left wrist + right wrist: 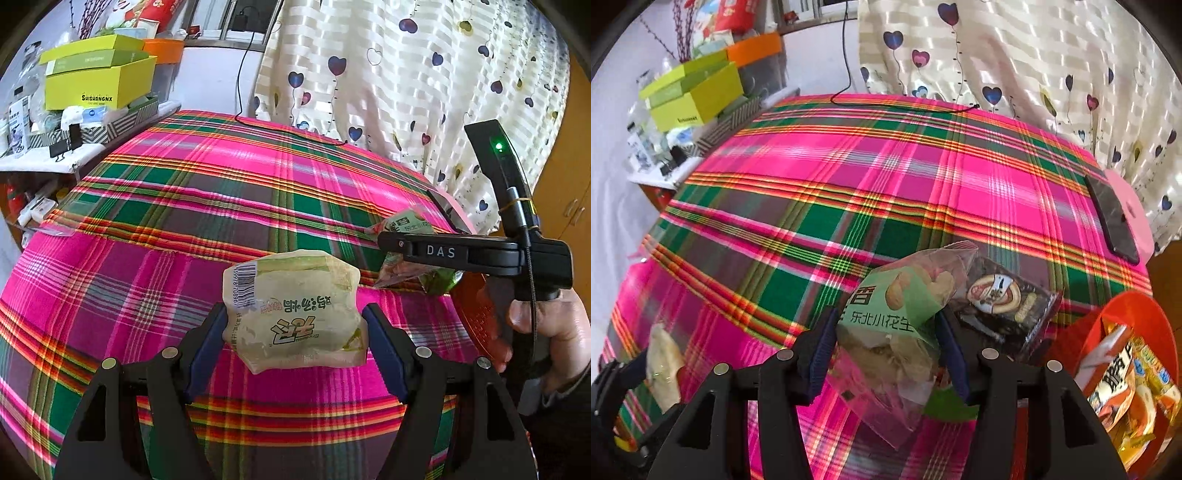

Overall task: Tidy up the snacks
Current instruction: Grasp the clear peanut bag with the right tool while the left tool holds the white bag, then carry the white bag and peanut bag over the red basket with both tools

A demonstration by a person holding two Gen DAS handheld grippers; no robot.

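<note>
Between my left gripper [293,325] fingers sits a pale green snack packet [295,310], barcode end turned up and to the left; the blue pads [207,339] press both of its sides, so I read that gripper as clamped on it, above the pink and green plaid tabletop [207,192]. On my right wrist view the right gripper [886,343] has a green peanut bag [897,321] between its blue pads, the printed green top pointing away and the clear lower half hanging toward the camera; the pads touch its sides and the bag looks held, clear of the cloth. Just beyond it a dark chocolate-wafer packet [1004,302] lies flat on the plaid cloth, one end tucked under the peanut bag's top corner. To the right stands an orange basket [1115,314] with several orange and yellow snack packs [1126,391] already inside. From the left wrist I see the right gripper side-on, a hand [546,325] wrapped round its handle beside that basket. A black phone [1112,218] lies near the far right edge of the tabletop, by the heart-print curtain [1015,55]. Yellow-green boxes [99,77] are stacked on a cluttered side shelf at far left.
</note>
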